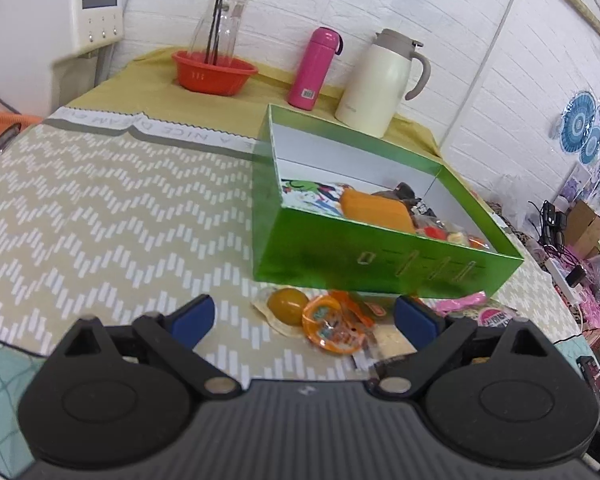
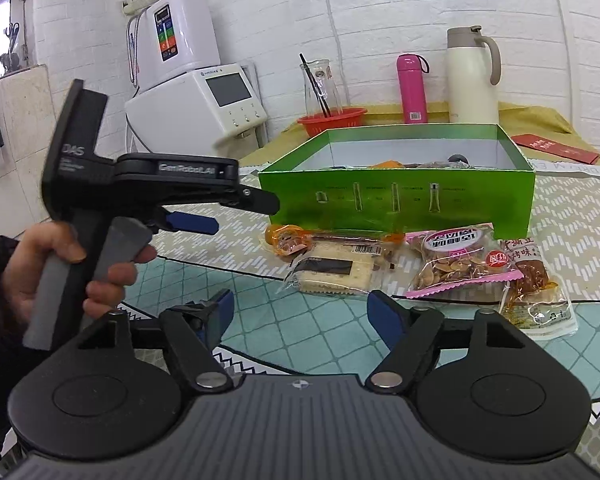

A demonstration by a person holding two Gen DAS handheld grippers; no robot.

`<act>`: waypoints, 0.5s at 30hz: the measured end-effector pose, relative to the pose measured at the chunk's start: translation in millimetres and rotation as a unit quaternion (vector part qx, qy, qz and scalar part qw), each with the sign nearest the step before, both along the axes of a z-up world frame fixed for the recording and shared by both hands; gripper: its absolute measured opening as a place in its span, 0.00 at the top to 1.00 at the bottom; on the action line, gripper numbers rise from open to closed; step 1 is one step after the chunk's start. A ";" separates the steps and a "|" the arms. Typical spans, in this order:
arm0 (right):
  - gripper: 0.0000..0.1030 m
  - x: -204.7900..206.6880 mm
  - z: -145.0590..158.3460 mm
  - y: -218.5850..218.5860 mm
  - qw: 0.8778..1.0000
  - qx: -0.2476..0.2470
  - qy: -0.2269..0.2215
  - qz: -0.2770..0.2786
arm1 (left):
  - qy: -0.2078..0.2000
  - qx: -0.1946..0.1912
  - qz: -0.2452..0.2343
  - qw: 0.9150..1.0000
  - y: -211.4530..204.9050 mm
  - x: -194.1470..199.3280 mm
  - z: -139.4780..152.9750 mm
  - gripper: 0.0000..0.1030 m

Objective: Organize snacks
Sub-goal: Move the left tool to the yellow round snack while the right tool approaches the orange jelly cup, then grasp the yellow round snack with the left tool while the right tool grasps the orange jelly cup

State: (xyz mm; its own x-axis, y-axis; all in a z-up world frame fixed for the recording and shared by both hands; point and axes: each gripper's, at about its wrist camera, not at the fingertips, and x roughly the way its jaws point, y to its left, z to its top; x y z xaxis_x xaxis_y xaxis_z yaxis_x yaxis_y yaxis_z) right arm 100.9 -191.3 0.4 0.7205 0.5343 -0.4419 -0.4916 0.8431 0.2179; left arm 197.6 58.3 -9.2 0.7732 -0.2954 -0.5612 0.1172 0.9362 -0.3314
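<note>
A green box (image 1: pixel 364 264) (image 2: pixel 396 196) with a white inside stands on the table, holding several snack packets, among them an orange one (image 1: pixel 376 208). In front of it lie loose snacks: an amber jelly cup (image 1: pixel 287 300), an orange packet (image 1: pixel 332 326) (image 2: pixel 286 240), a cake slice in clear wrap (image 2: pixel 332 274), a pink-edged nut bag (image 2: pixel 458 262) and a brown meat packet (image 2: pixel 534 280). My left gripper (image 1: pixel 304 320) hovers open just before the jelly cup, nothing between its fingers. My right gripper (image 2: pixel 300 314) is open, low before the cake slice. A hand (image 2: pixel 40 272) holds the left gripper's handle.
At the back stand a red basket (image 1: pixel 214 72) with a glass carafe (image 1: pixel 220 20), a pink flask (image 1: pixel 314 68) and a cream thermos jug (image 1: pixel 380 80). A white appliance (image 2: pixel 204 108) sits left of the table. A red envelope (image 2: pixel 556 148) lies right of the box.
</note>
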 end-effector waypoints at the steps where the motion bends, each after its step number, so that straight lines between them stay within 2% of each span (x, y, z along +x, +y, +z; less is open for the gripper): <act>1: 0.00 -0.1 -0.3 1.9 1.000 -0.004 0.003 0.002 | 0.006 -0.001 -0.004 1.000 0.6 7.8 -3.0 0.08; 4: 0.13 2.6 -2.1 10.7 1.000 -0.016 0.007 0.014 | 0.020 -0.008 -0.018 1.000 1.8 23.1 -9.4 0.11; 5: 0.21 5.3 -2.5 14.4 1.000 -0.020 0.009 0.020 | 0.024 -0.009 -0.028 0.999 1.0 27.2 -10.7 0.22; 6: 0.28 8.5 -2.9 19.0 0.999 -0.023 0.011 0.027 | 0.031 -0.013 -0.040 0.999 0.4 30.9 -12.3 0.39; 7: 0.29 12.0 -2.9 24.0 0.999 -0.029 0.012 0.032 | 0.029 -0.012 -0.046 0.998 -0.3 31.7 -12.3 0.65; 12: 0.34 28.8 -0.3 48.1 0.997 -0.066 0.003 0.049 | 0.030 -0.006 -0.064 0.997 3.2 22.5 -12.2 0.72; 15: 0.33 40.3 0.7 60.1 0.995 -0.085 -0.002 0.059 | 0.043 -0.028 -0.080 0.996 8.7 10.6 -13.1 0.72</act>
